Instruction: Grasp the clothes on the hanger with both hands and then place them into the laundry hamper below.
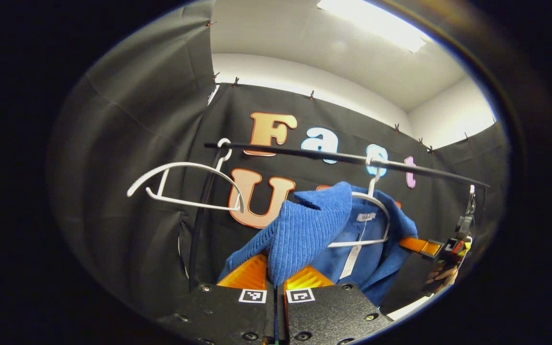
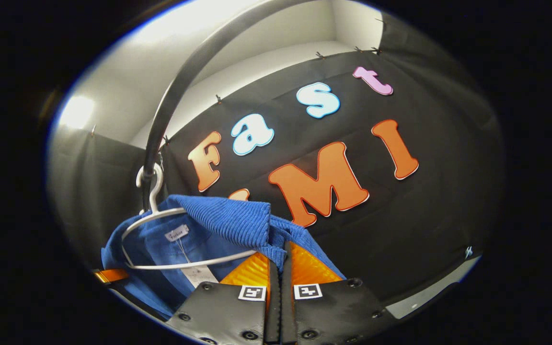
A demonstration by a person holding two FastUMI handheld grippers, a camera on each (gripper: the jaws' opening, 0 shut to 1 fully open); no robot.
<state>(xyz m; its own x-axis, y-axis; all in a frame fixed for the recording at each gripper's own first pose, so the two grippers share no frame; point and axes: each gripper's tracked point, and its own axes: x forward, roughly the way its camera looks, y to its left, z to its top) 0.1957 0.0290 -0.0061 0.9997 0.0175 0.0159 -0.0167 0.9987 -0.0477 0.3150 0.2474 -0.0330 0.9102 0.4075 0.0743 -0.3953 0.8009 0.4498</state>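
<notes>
A blue ribbed garment (image 1: 304, 230) hangs on a white hanger (image 1: 376, 201) from the black rail (image 1: 333, 155). My left gripper (image 1: 276, 275) is shut on one shoulder of the garment, the fabric bunched up between its orange fingers (image 1: 247, 274). In the right gripper view the same blue garment (image 2: 218, 215) drapes over the white hanger (image 2: 161, 215), and my right gripper (image 2: 281, 261) is shut on its other shoulder edge. The right gripper's orange finger (image 1: 419, 246) and the hand holding it also show at the far right of the left gripper view. The hamper is out of sight.
An empty white hanger (image 1: 185, 184) hangs at the left end of the rail, next to the rack's black upright (image 1: 201, 225). The rail (image 2: 180, 91) curves overhead in the right gripper view. Black cloth walls close in behind and at the sides.
</notes>
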